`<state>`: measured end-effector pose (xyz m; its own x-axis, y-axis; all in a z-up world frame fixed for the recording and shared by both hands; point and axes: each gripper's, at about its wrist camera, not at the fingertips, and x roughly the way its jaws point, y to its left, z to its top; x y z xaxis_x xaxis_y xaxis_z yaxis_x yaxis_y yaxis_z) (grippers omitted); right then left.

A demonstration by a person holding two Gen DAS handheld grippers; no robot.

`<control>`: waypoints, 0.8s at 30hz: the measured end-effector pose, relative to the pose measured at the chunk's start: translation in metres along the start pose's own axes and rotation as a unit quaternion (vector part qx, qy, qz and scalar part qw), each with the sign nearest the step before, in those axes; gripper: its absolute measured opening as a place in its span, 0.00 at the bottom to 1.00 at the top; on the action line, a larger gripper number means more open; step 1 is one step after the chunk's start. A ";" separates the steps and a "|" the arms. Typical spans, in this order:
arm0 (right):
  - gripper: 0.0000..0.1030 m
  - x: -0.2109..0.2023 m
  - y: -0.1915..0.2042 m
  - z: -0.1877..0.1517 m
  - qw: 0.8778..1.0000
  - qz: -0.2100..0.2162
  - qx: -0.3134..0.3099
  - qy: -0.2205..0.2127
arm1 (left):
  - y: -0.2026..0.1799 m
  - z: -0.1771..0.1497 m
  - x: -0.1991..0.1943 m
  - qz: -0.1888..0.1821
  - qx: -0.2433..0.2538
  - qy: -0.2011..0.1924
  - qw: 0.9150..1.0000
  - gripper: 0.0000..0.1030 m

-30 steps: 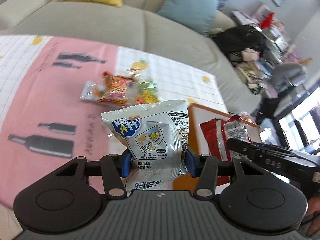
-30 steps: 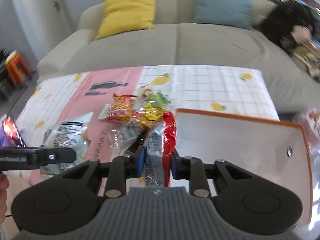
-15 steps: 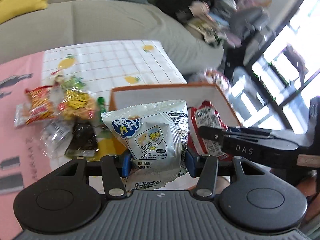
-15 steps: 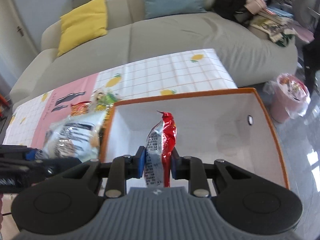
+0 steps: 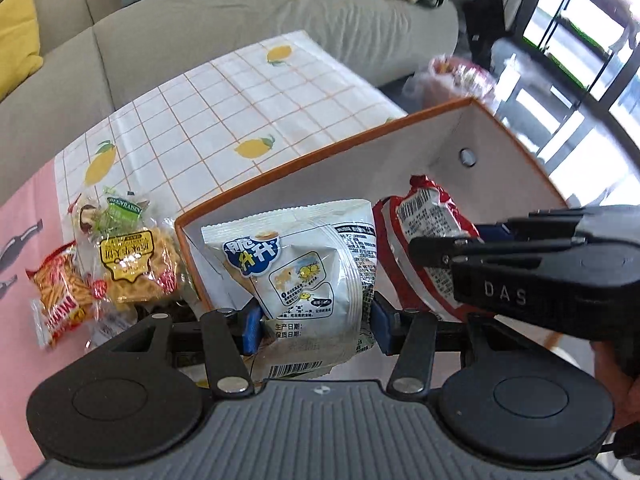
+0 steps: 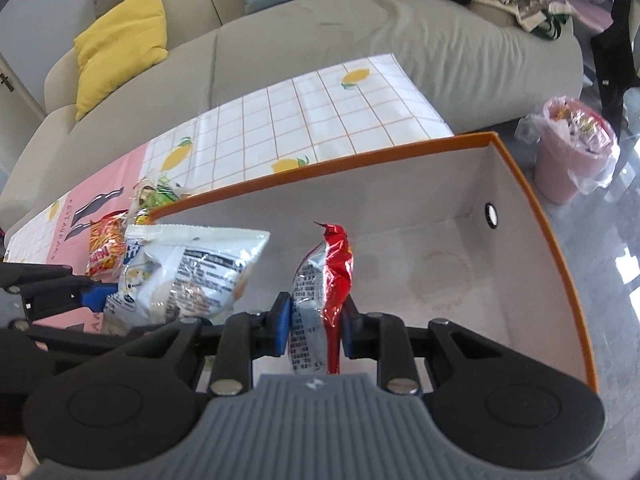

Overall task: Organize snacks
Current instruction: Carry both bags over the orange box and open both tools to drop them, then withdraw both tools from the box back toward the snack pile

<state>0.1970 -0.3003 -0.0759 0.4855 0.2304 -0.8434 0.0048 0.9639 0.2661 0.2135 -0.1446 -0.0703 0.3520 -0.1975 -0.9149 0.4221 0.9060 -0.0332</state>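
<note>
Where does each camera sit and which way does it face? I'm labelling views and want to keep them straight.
Left wrist: on the left claw, looking down over the white packet it grips, into the orange-rimmed box; the right claw crosses at right.
Right wrist: on the right claw, looking down over the red packet it grips, into the box; the left claw's arm shows at left.
Shared: box, both packets, snack pile, lemon tablecloth, sofa.
</note>
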 end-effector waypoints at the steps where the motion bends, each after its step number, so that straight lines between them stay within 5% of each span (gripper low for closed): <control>1: 0.22 0.006 -0.001 0.003 1.000 0.002 0.003 0.005 | 0.000 0.002 0.004 0.003 0.001 0.007 1.000 0.58; 11: 0.22 0.049 0.003 0.017 0.999 -0.003 -0.007 0.040 | 0.001 0.018 0.034 0.023 0.007 0.045 0.999 0.64; 19: 0.22 0.062 0.005 0.021 0.998 -0.011 -0.015 0.053 | 0.000 0.020 0.044 0.032 0.023 0.038 0.998 0.78; 24: 0.22 0.063 0.006 0.022 0.998 -0.016 -0.022 0.051 | 0.008 0.018 0.035 0.018 0.011 0.031 0.999 0.78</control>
<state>0.2465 -0.2833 -0.1171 0.3936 0.2092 -0.8951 -0.0202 0.9755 0.2191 0.2441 -0.1512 -0.0959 0.3144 -0.1413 -0.9387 0.4294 0.9031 0.0079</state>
